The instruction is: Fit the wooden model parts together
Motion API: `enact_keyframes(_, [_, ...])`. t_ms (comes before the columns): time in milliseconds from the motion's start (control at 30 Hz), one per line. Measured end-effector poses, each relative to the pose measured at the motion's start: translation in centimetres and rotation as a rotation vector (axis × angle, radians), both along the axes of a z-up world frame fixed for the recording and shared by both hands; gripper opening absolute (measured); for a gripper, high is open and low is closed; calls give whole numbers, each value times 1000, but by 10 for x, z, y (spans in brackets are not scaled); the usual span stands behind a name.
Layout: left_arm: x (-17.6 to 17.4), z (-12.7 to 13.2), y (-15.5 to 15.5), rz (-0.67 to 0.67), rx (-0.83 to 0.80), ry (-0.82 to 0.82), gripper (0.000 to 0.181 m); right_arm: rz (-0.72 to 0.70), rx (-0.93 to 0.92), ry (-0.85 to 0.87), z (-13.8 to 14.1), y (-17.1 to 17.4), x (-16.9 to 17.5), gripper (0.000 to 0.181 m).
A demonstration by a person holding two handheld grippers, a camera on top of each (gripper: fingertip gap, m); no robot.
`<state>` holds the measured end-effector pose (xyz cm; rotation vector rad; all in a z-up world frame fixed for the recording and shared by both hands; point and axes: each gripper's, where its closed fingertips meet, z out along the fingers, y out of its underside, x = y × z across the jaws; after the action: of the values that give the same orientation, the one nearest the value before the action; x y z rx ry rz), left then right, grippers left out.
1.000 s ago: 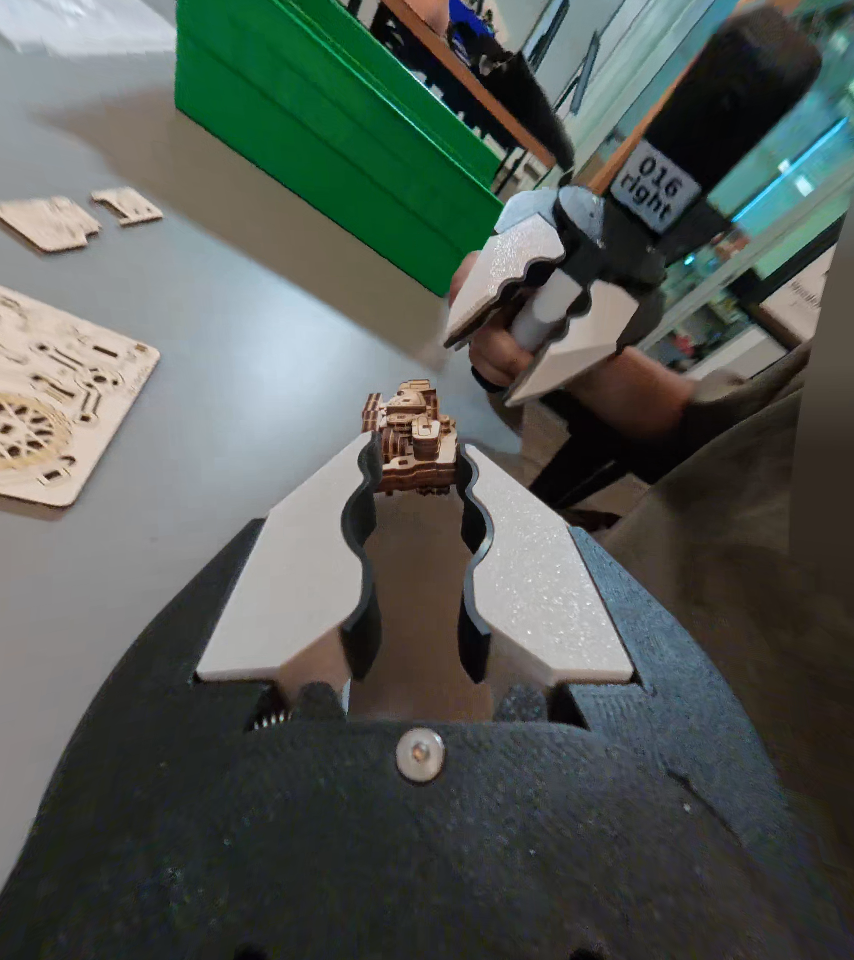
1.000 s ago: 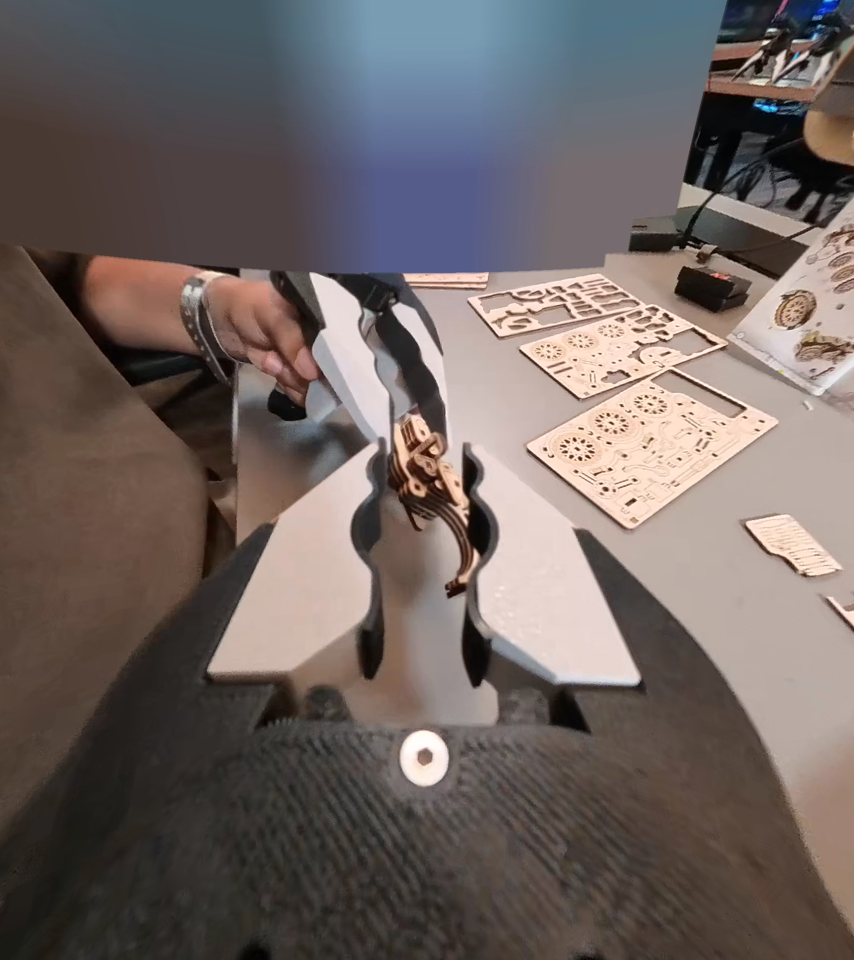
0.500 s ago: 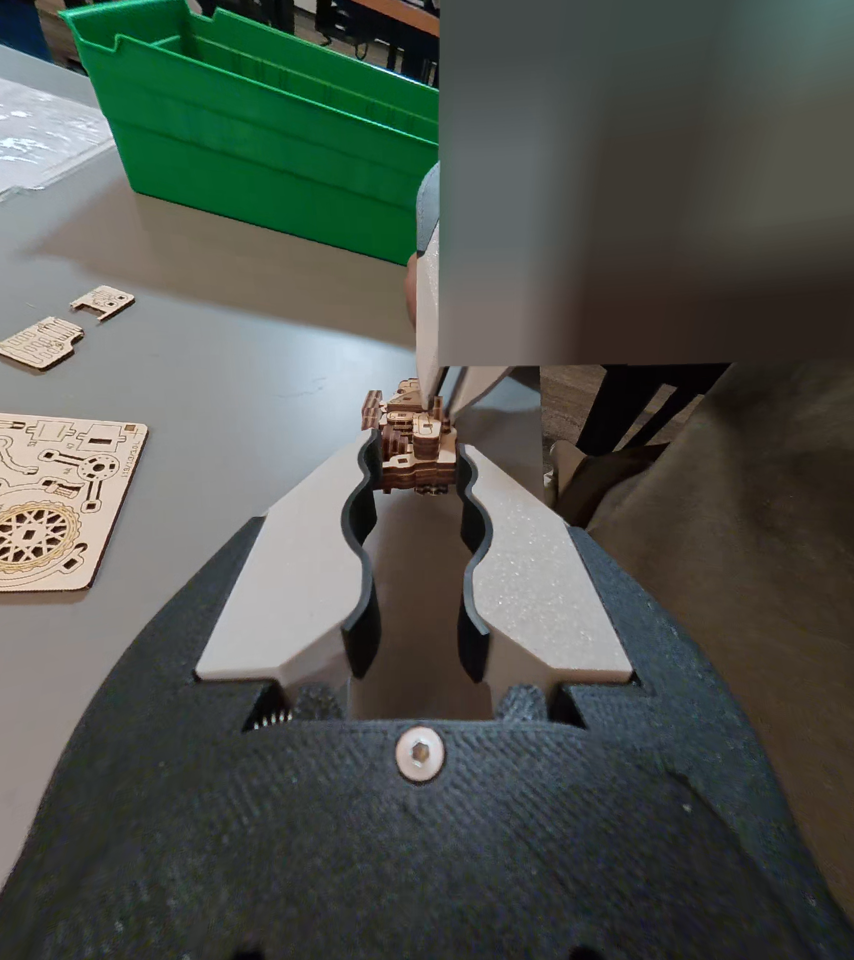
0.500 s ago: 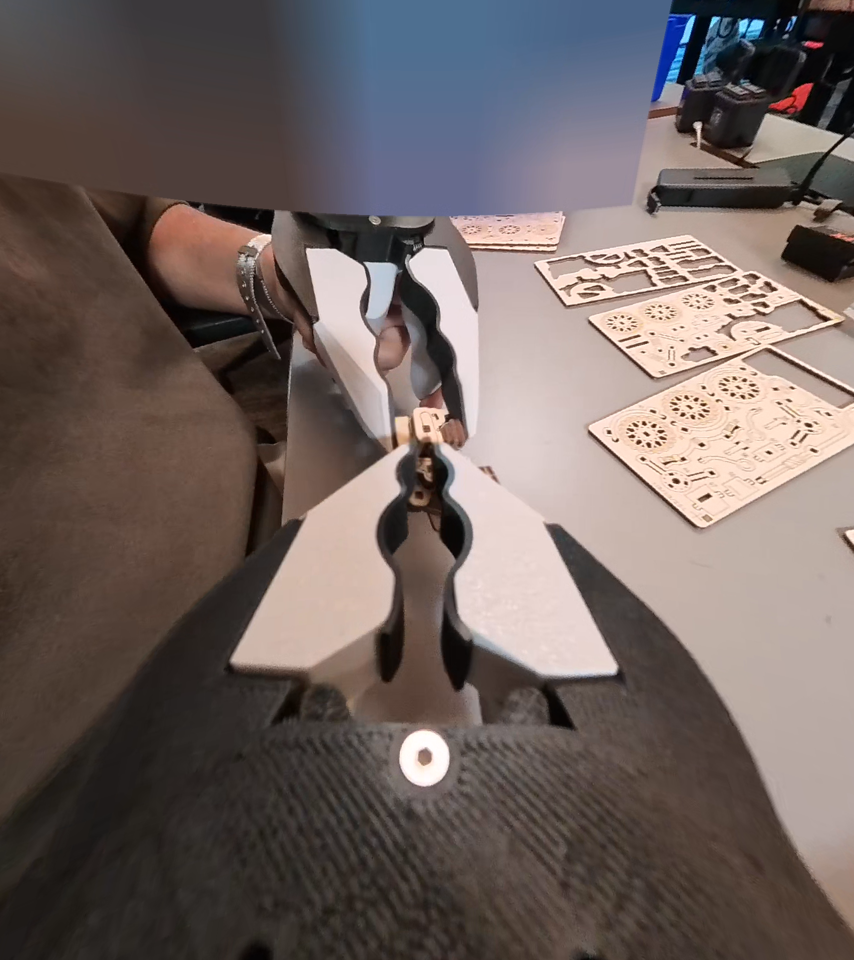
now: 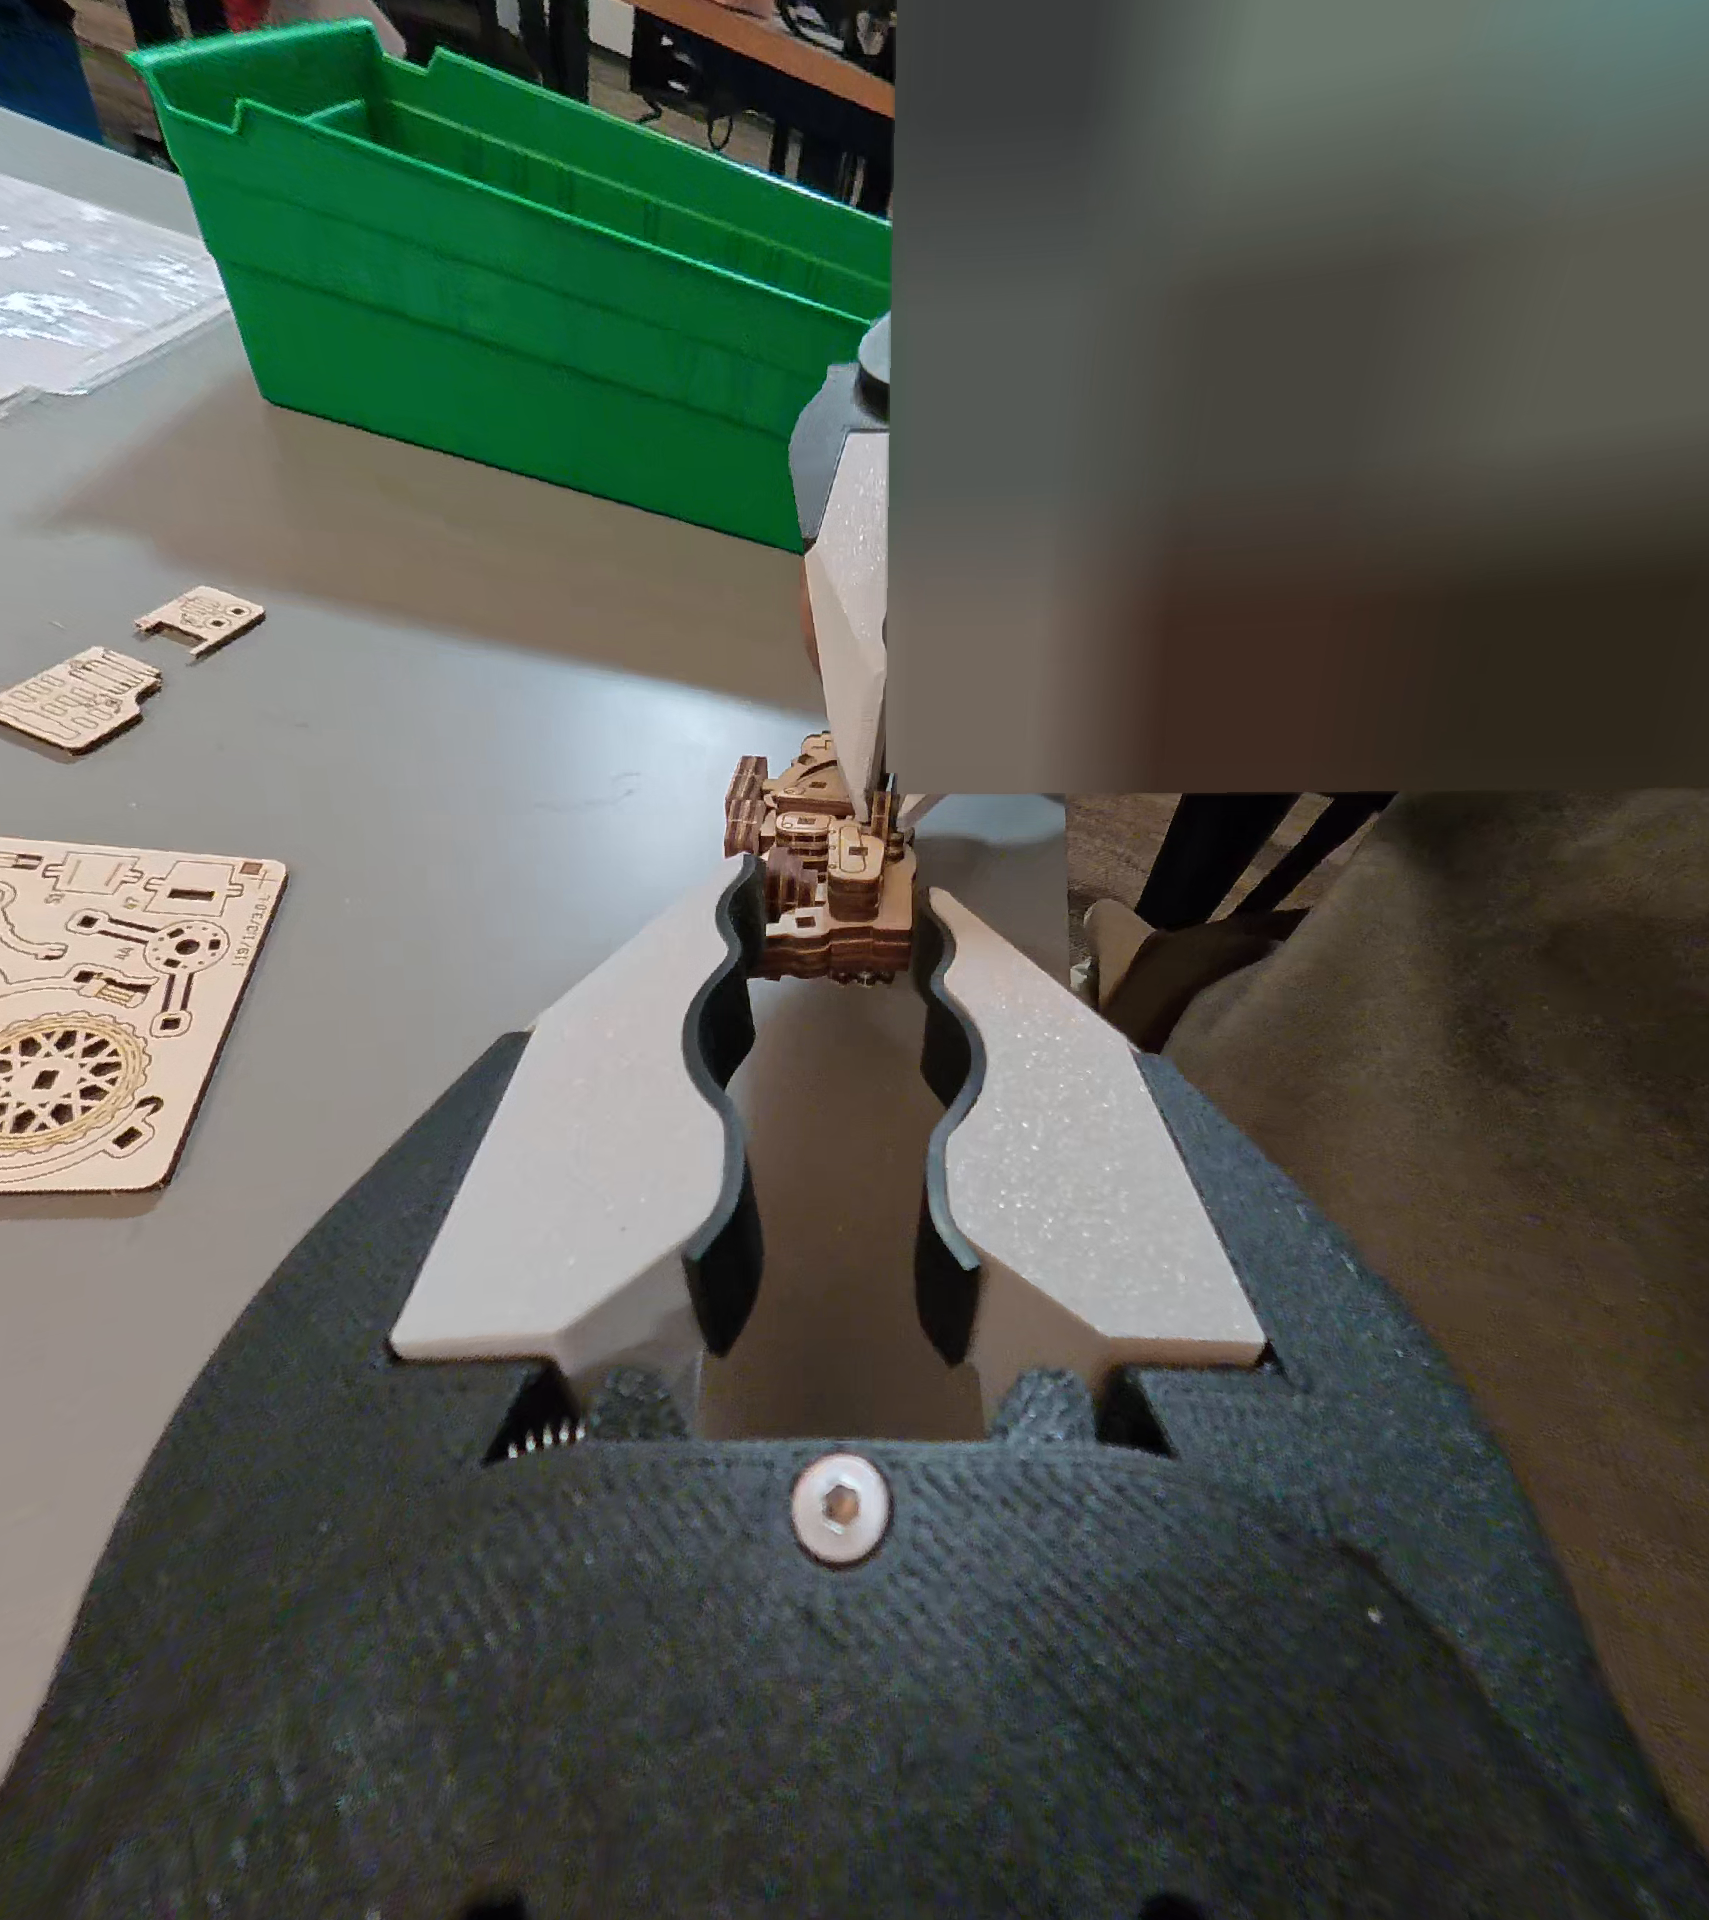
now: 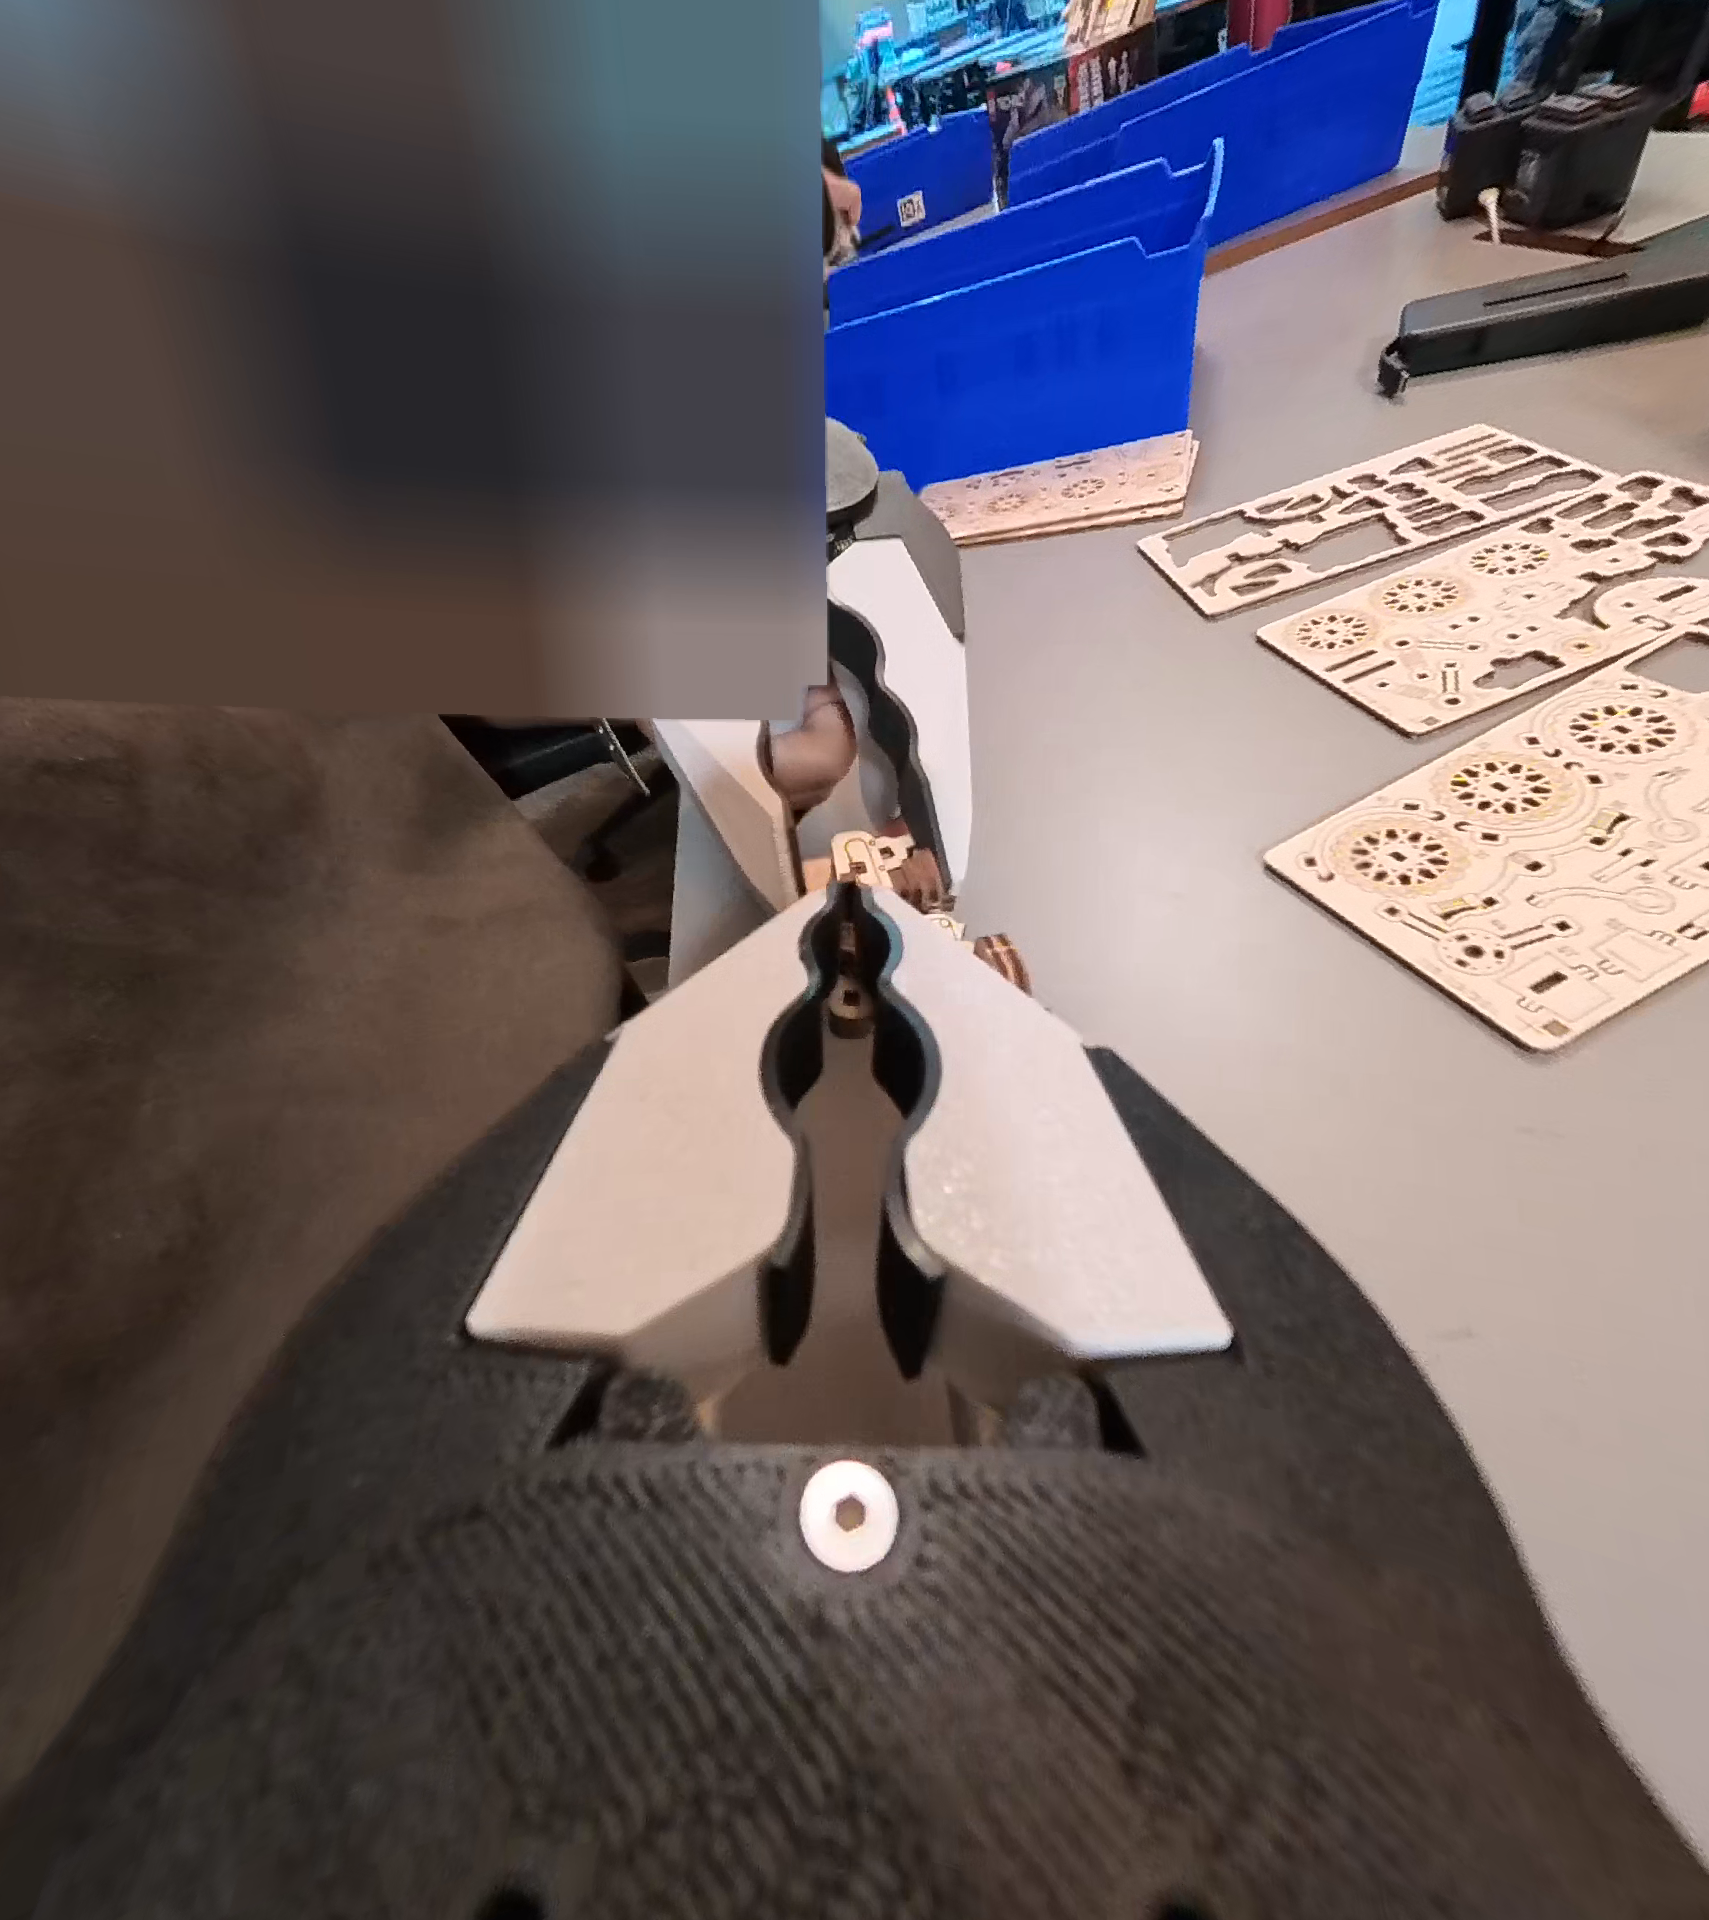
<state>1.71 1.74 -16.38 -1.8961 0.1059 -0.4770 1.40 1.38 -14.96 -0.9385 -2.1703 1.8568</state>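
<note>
I'm pinching the model (image 5: 834, 894) in my left gripper (image 5: 837, 914) above the desk (image 5: 476, 748) edge. My right gripper (image 6: 848, 904) is nipping a thin part (image 6: 845, 1003) against the model, jaws almost together. Green bin (image 5: 517, 291) sitting at the far edge, inside hidden. Blue bin (image 6: 1016, 343): contents unseen.

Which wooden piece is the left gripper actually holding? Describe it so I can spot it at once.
Start at the green bin on the grey table; nearer the camera, the left gripper has its jaws around a small brown wooden sub-assembly. Unlike the flat pale sheets nearby, it is chunky and layered.
</note>
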Motion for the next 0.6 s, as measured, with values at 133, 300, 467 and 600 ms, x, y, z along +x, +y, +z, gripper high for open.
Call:
enact_keyframes(133, [-1, 3, 0, 8, 7, -48, 26, -6, -21, -2, 2, 1, -1, 0])
enact_keyframes(300, [1, 12, -1, -19, 54, -175, 36, -20, -91, -44, 6, 3, -4, 0])
enact_keyframes(467, [1, 9, -1, -25, 59, -136, 38, -14, -165, -120, 5, 5, -5, 0])
enact_keyframes(600, [1, 9, -3, -30, 96, -14, 42, 2, -239, -178, 7, 6, -5, 0])
